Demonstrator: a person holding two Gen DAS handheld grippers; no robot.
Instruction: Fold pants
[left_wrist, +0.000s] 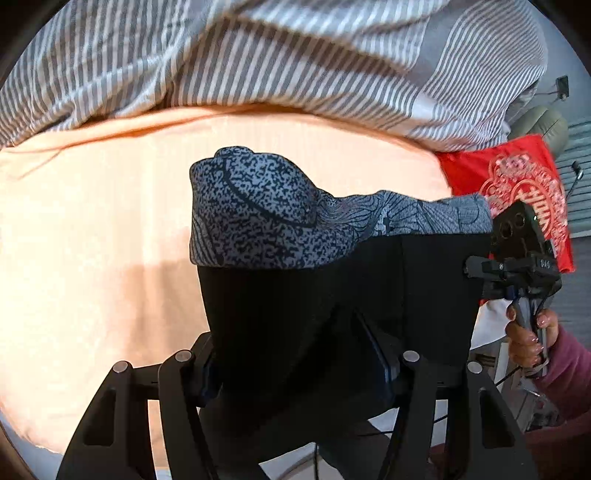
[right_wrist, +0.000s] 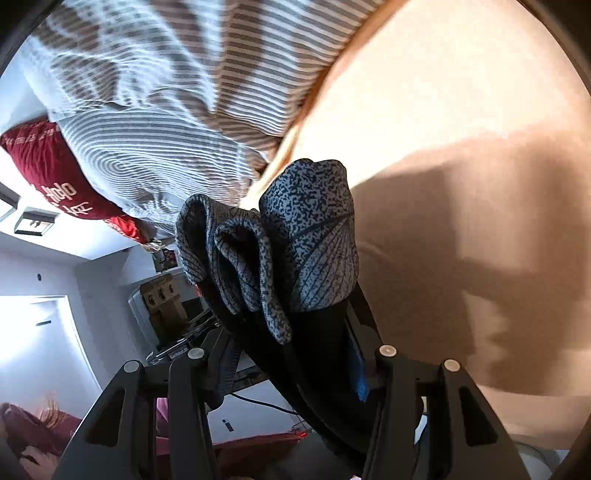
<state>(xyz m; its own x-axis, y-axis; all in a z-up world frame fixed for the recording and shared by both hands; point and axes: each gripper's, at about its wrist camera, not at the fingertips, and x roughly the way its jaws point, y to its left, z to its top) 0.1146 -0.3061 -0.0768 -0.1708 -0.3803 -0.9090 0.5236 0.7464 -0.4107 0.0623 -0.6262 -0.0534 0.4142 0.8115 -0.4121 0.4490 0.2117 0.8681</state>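
Observation:
The pants (left_wrist: 258, 214) are black with a speckled blue-grey waistband, and they hang lifted above the peach bed sheet (left_wrist: 92, 240). My left gripper (left_wrist: 295, 362) is shut on one end of the waistband, and black cloth fills the space between its fingers. At the right of the left wrist view, my right gripper (left_wrist: 517, 258) holds the other end, with a person's hand (left_wrist: 524, 339) on its handle. In the right wrist view, bunched waistband folds (right_wrist: 306, 229) stick out between the fingers of my right gripper (right_wrist: 291, 365), which is shut on them.
A grey-and-white striped duvet (left_wrist: 258, 66) lies heaped along the far side of the bed (right_wrist: 147, 129). A red printed cloth (left_wrist: 517, 177) sits beside it (right_wrist: 48, 166). The peach sheet (right_wrist: 461, 110) spreads under the pants. Room furniture and cables show beyond the bed edge.

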